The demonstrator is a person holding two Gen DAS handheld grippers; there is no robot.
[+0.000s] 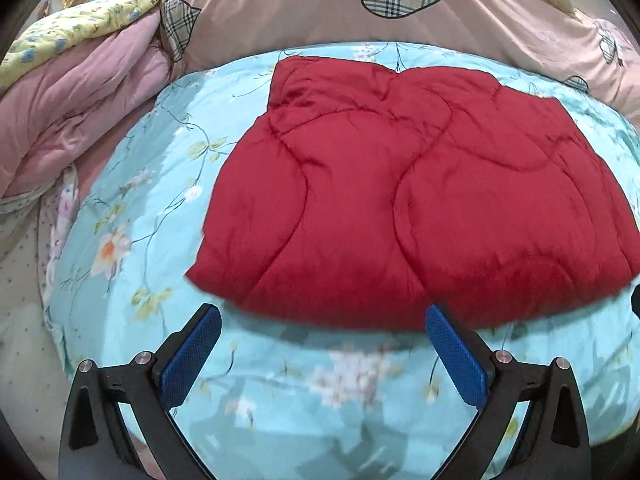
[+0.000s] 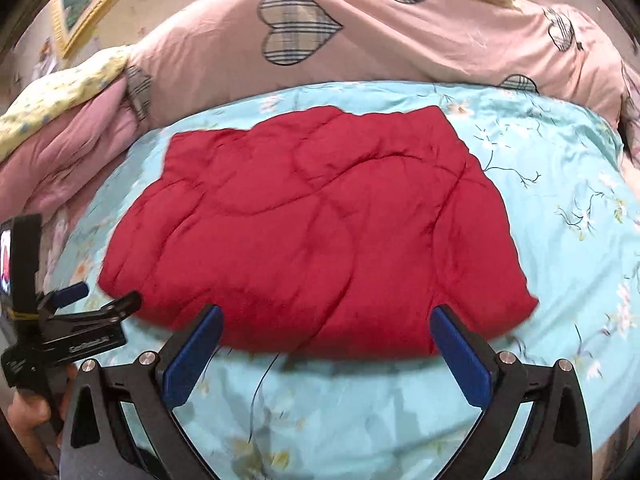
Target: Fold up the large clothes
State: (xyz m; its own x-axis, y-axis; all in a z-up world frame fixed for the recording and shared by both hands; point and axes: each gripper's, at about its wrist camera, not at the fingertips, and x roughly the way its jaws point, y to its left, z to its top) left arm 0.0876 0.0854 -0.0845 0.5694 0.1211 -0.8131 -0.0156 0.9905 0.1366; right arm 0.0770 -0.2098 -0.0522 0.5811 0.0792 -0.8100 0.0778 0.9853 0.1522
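Red quilted garment (image 1: 404,208), folded into a rough rectangle, flat on turquoise floral bedspread (image 1: 152,184). Left gripper (image 1: 322,320) spread wide, empty, blue pads (image 1: 192,360) just short of near hem. Right gripper (image 2: 326,320) likewise wide apart, empty, at near edge. Pink heart-print duvet (image 2: 400,48) behind; pink and yellow bedding (image 1: 80,92) heaped at left.

Matt quilted red cloth garment (image 1: 404,184) on smooth, perhaps cotton, floral sheet (image 1: 160,200).
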